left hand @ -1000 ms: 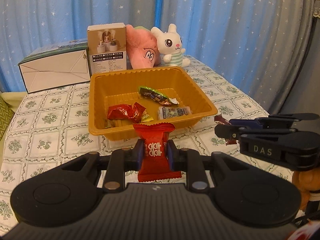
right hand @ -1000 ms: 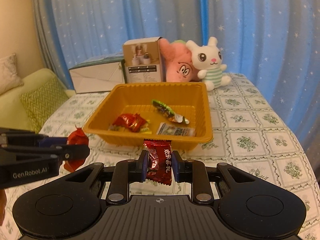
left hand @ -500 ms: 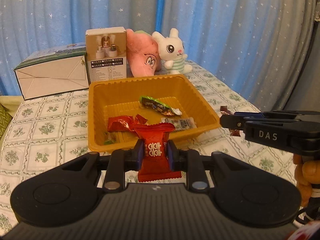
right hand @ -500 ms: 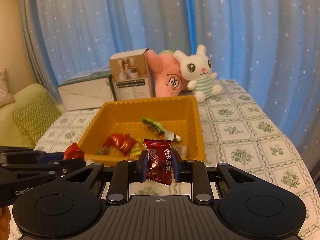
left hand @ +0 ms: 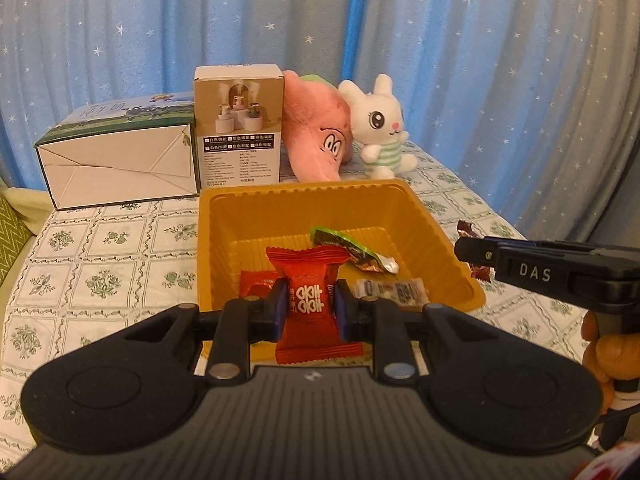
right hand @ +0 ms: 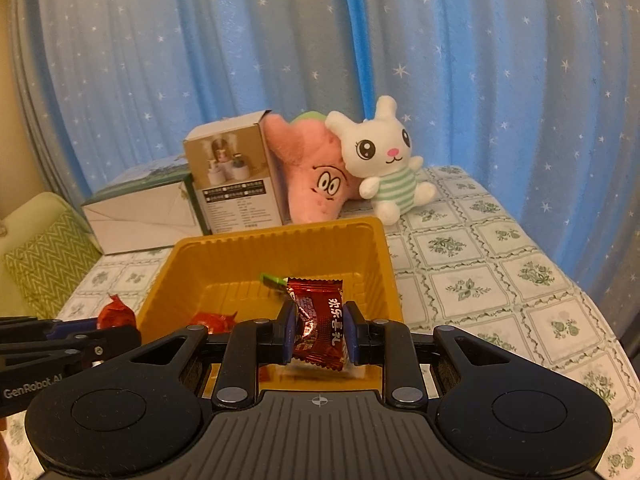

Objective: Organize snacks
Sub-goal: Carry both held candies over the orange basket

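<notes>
- Left gripper (left hand: 311, 310): closed on bright red snack packet (left hand: 310, 280), pinched at the middle between both blue pads, held upright above near edge of yellow tray (left hand: 224, 240).
- Right gripper (right hand: 319, 332): closed on dark red snack packet (right hand: 318, 316), gripped at both sides, held over near rim of same tray.
- Inside tray: green-and-brown wrapper (left hand: 352, 250) near middle, clear wrapper with dark print (left hand: 390, 290) toward near right corner, crumpled red wrapper (left hand: 256, 286) toward near left corner.
- Tray itself: resting on tablecloth (left hand: 100, 280) with green flower squares, close to middle of tabletop.
- Along far edge of tabletop, behind tray: flat white and green box (left hand: 120, 160) at left, upright product box (left hand: 238, 124) just beside, then pink plush (left hand: 316, 136) and white rabbit plush (left hand: 382, 128) touching each other.
- Blue curtain with stars (right hand: 200, 60) behind tabletop; green patterned cushion (right hand: 44, 256) past left edge.
</notes>
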Motion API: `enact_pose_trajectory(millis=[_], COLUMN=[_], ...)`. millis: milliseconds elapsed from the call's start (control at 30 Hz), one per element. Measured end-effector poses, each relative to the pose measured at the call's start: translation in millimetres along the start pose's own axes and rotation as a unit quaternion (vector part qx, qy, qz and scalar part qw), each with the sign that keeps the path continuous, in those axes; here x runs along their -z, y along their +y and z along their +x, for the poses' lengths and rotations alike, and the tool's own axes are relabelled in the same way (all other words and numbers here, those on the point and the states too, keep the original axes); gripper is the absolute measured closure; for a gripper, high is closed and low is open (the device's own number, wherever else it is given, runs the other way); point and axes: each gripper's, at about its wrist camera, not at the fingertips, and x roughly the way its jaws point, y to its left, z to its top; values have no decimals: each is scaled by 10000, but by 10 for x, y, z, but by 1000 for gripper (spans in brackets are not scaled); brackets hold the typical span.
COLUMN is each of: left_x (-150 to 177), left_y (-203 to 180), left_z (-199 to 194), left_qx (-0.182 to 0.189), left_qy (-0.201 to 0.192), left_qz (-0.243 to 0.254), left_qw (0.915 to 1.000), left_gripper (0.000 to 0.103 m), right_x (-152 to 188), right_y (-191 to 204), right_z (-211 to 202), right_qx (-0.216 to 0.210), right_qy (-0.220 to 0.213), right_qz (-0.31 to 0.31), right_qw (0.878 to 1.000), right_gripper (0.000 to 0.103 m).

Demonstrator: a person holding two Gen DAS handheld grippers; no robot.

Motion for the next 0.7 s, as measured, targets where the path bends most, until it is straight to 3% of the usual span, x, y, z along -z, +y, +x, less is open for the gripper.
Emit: enact_pose_trajectory(millis=[700], left_x=[-249], left_y=[216], left_z=[536], left_qx=[-60], left_qy=[104], left_qz=[-212], left_qw=[9997], left_gripper=[81], right_x=[-78], right_y=[63], right_z=[650], right_qx=[43], right_qy=[306], right_qz=[-258], right_qw=[9992], right_gripper=[78])
